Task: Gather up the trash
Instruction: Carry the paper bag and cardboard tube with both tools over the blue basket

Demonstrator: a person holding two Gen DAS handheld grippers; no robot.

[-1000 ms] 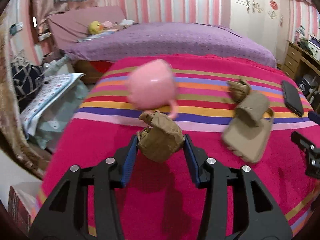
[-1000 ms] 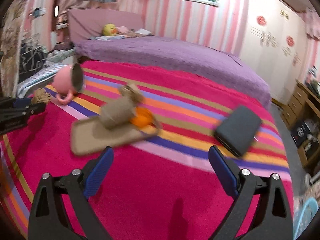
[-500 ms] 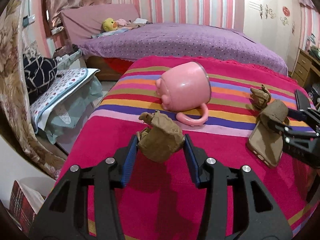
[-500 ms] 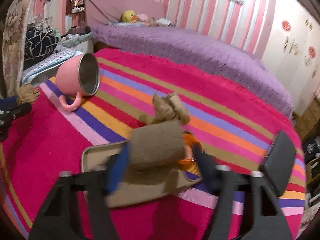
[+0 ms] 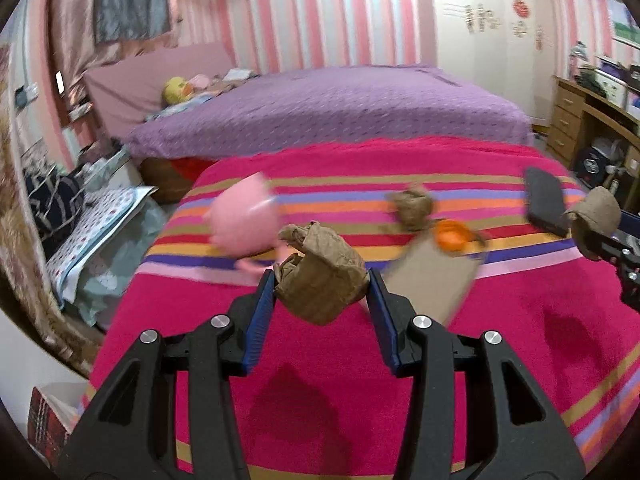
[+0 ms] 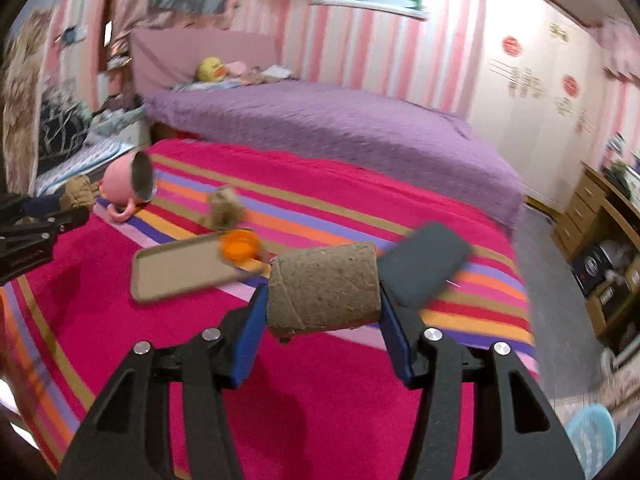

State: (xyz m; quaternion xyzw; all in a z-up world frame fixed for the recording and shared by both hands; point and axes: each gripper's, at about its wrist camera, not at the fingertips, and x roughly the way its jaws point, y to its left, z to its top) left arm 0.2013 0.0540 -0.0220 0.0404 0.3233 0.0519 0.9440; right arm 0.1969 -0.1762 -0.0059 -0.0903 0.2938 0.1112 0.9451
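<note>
Paper first: from my left wrist camera I see the left gripper [image 5: 322, 280] with its blue-padded black fingers pressed on both sides of a crumpled brown paper wad [image 5: 320, 274], creased and lumpy, held clear above the bed. Below it lies the striped blanket [image 5: 360, 360], a fuzzy magenta cloth with bands of orange, purple, pink and tan. On the stripes behind the wad a smooth, rounded pink mug [image 5: 244, 222] lies on its side, blurred. Further right a second crumpled paper ball [image 5: 412, 206] sits just beside an orange cap [image 5: 452, 236] at the far end of a flat tan case [image 5: 432, 280]. A dark rectangular phone [image 5: 546, 204] lies near the right edge.

From my right wrist camera, the right gripper [image 6: 322, 300] has just closed its jaws and now clamps a cardboard tube [image 6: 322, 288] by its two ends, a short cylinder of rough, fibrous brown board, lifted off the blanket. Beyond it the tan case [image 6: 176, 272] shows a raised rim and rounded corners, the orange cap [image 6: 239, 246] resting at its far end. The paper ball [image 6: 224, 208] sits just behind. The mug [image 6: 128, 184] shows a metal-lined mouth. The dark phone [image 6: 424, 268], matte and slab-shaped, lies just right of the tube.
</note>
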